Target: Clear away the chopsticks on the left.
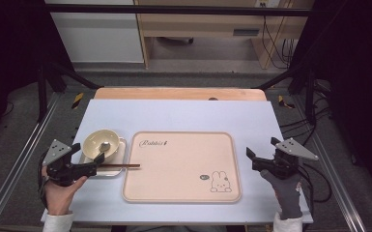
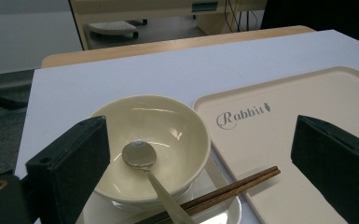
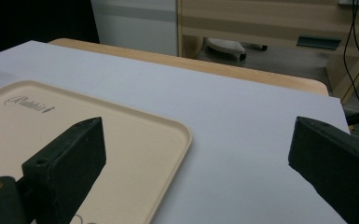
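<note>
Here, the left gripper (image 1: pixel 88 159) is hovering at the near left corner of the desk (image 1: pixel 183 113), its jaws standing wide apart with nothing pressed between them. In the left gripper view those jaws are framing a cream bowl (image 2: pixel 149 144), which is sitting on a small pale dish (image 2: pixel 228 212) close to the desk's left edge. A metal spoon (image 2: pixel 142 158) is lying inside the bowl, its scoop resting on the bottom and its handle leaning out over the near rim. A pair of dark brown chopsticks (image 2: pixel 233 186) is lying across the near edge of the dish, the tips reaching over onto the left rim of the beige tray (image 2: pixel 307 88). From the high view, the left gripper's fingertips are sitting just beside the near side of the dish, right at the chopsticks' handle end, though whether they are touching is hard to tell.

The tray, marked with a script word and a small rabbit drawing, is lying in the middle of the desk, just beside the dish.

The right gripper (image 1: pixel 259 155) is hanging near the desk's right edge, well apart from the bowl. Its jaws are also spread open and gripping nothing; in the right gripper view they are bracketing the tray's far right corner and bare desk surface.
</note>
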The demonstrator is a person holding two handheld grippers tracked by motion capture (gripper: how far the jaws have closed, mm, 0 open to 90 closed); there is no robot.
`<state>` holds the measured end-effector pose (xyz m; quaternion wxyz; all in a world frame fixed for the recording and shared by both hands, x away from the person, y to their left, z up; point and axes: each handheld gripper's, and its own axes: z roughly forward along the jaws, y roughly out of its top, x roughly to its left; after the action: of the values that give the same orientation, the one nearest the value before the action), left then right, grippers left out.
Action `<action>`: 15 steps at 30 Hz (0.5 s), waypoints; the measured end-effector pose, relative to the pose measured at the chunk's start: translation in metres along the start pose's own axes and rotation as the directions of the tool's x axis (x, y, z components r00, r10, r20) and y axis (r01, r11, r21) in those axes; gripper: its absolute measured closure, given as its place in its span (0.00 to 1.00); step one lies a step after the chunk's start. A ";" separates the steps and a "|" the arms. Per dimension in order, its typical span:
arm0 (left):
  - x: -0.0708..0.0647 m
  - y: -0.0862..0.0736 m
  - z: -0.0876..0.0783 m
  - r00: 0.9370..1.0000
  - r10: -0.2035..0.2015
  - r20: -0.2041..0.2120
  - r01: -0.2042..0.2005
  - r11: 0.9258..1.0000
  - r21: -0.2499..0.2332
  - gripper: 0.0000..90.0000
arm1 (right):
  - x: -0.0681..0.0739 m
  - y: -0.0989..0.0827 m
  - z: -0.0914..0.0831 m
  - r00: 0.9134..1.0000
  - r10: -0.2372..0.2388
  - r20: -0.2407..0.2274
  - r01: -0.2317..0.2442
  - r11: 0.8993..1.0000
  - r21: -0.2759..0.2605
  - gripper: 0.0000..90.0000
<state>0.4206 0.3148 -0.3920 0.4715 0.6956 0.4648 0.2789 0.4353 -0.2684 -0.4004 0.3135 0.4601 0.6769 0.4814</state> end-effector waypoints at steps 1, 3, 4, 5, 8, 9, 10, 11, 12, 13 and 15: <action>0.000 0.000 0.000 1.000 0.001 -0.004 -0.001 1.000 -0.001 0.05 | 0.000 0.000 0.000 1.000 0.001 -0.002 -0.001 1.000 0.002 0.04; 0.000 0.000 -0.001 1.000 0.000 -0.001 0.000 1.000 -0.003 0.05 | -0.001 0.000 0.000 1.000 0.000 -0.001 0.000 1.000 0.006 0.03; -0.001 0.000 -0.002 1.000 -0.002 -0.001 0.002 1.000 -0.004 0.05 | -0.001 0.000 -0.001 1.000 0.001 -0.001 -0.001 1.000 0.006 0.03; -0.001 0.000 -0.002 1.000 -0.004 -0.001 0.004 1.000 -0.007 0.05 | 0.000 0.000 -0.001 1.000 0.004 0.001 -0.004 1.000 0.004 0.03; -0.002 0.001 -0.003 1.000 0.007 0.004 -0.007 1.000 -0.008 0.05 | 0.001 -0.001 -0.002 1.000 0.000 0.003 0.000 1.000 0.011 0.03; -0.002 0.002 -0.003 1.000 0.013 0.007 -0.013 1.000 -0.007 0.05 | 0.000 -0.001 -0.002 1.000 -0.003 0.004 0.003 1.000 0.010 0.03; -0.003 0.002 -0.004 1.000 0.016 0.009 -0.016 1.000 -0.008 0.04 | 0.000 0.000 -0.002 1.000 -0.002 0.005 0.002 1.000 0.009 0.03; -0.003 0.002 -0.004 1.000 0.016 0.009 -0.016 1.000 -0.008 0.04 | 0.000 0.000 -0.002 1.000 -0.002 0.005 0.002 1.000 0.008 0.03; -0.004 0.002 -0.005 1.000 0.016 0.013 -0.016 1.000 -0.016 0.04 | 0.000 -0.001 -0.002 1.000 -0.001 0.005 0.001 1.000 0.009 0.03; -0.003 0.002 -0.007 1.000 0.019 0.016 -0.019 1.000 -0.018 0.04 | 0.001 -0.001 -0.003 1.000 0.002 0.002 -0.002 1.000 0.012 0.03; -0.002 0.001 -0.011 1.000 0.023 0.020 -0.022 1.000 -0.019 0.04 | 0.001 -0.001 -0.003 1.000 0.003 -0.001 -0.003 1.000 0.015 0.03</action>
<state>0.4112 0.3170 -0.3864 0.4795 0.6992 0.4495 0.2813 0.4322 -0.2683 -0.4005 0.3089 0.4633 0.6800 0.4771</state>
